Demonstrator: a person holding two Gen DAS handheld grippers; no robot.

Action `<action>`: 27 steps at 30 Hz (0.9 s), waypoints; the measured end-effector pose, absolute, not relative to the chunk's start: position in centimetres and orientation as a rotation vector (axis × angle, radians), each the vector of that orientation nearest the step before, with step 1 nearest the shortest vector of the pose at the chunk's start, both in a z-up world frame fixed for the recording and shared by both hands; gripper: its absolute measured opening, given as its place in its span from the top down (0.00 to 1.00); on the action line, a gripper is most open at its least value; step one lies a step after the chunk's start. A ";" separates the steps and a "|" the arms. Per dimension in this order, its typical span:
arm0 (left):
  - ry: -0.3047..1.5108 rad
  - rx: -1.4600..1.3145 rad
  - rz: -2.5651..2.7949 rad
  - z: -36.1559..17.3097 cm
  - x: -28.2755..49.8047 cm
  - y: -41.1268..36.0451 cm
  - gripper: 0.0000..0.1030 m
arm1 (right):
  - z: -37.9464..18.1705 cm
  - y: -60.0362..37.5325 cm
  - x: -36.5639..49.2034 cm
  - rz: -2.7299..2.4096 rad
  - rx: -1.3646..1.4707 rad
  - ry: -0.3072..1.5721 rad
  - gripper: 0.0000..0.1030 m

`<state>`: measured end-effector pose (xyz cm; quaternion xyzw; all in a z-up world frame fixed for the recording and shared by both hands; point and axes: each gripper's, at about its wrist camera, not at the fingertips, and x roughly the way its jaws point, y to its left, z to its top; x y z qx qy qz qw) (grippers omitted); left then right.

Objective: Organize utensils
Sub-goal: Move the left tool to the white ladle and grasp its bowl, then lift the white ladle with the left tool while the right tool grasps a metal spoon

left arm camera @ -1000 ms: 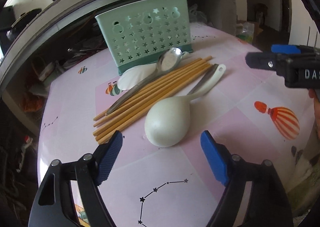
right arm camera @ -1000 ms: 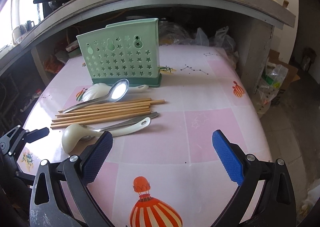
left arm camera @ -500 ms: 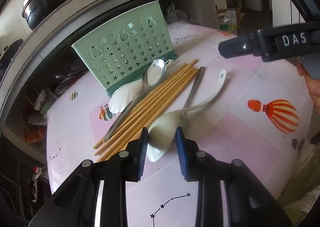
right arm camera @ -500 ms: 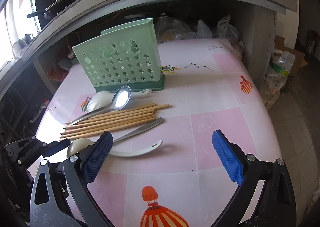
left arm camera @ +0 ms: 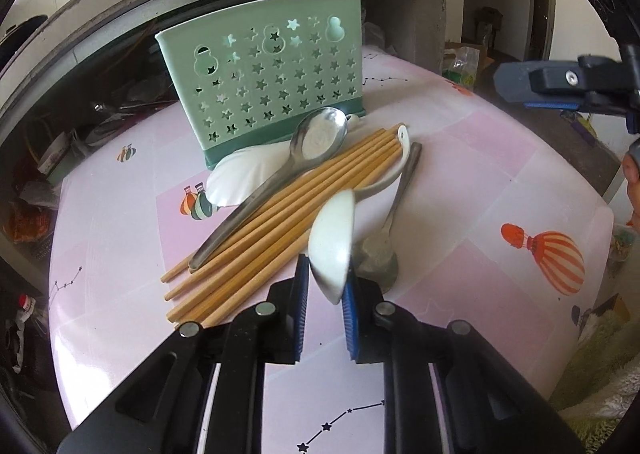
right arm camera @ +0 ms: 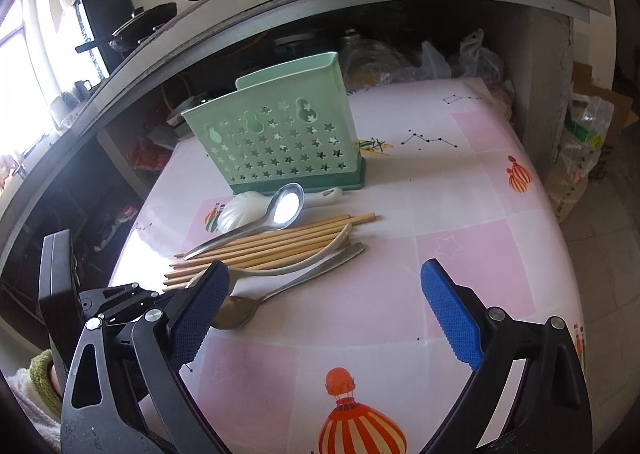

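The left tool (left arm camera: 325,286) has just been closing, and its blue pads now clench the bowl of a white ladle-shaped spoon (left arm camera: 334,246), which stands tipped on edge between them; the spoon's curved handle runs away from the tool and rests across the far ends of a bundle of wooden chopsticks (left arm camera: 280,214). The chopsticks lie side by side on the pink tabletop (left arm camera: 460,182), slanting toward a mint-green utensil holder (left arm camera: 264,82) pierced with star and gourd cutouts, which stands upright at the back of the tabletop. A large metal spoon (left arm camera: 288,170) lies along the far side of the chopsticks, its bowl facing up near the holder's base and partly over a white shell-shaped dish (left arm camera: 244,182). A smaller metal spoon (left arm camera: 386,238) lies bowl-down on the tabletop just beside the gripped white spoon, its handle pointing toward the holder. The right tool (right arm camera: 324,310) hovers over the near part of the tabletop with its jaws spread wide and nothing between its pads; in its view the small metal spoon's bowl sits just behind its left finger. A printed hot-air balloon (left arm camera: 548,254) decorates the cloth to the right of the utensils.
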<state>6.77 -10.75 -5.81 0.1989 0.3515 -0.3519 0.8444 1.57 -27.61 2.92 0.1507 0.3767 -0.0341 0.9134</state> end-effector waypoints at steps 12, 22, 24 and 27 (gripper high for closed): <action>0.728 0.073 -0.719 -1.1 8.5 -6.4 0.97 | 1.4 -20.0 0.5 0.222 -0.092 0.837 0.62; 0.678 -0.056 -0.575 1.7 8.2 -2.1 0.97 | -1.2 -14.6 1.9 0.357 -0.382 0.844 0.80; 0.679 -0.065 -0.561 1.6 8.1 -1.6 0.97 | -1.9 -14.0 2.1 0.357 -0.444 0.846 0.81; 0.680 -0.068 -0.542 1.6 8.1 -0.8 0.97 | -2.8 -13.7 2.1 0.346 -0.538 0.849 0.83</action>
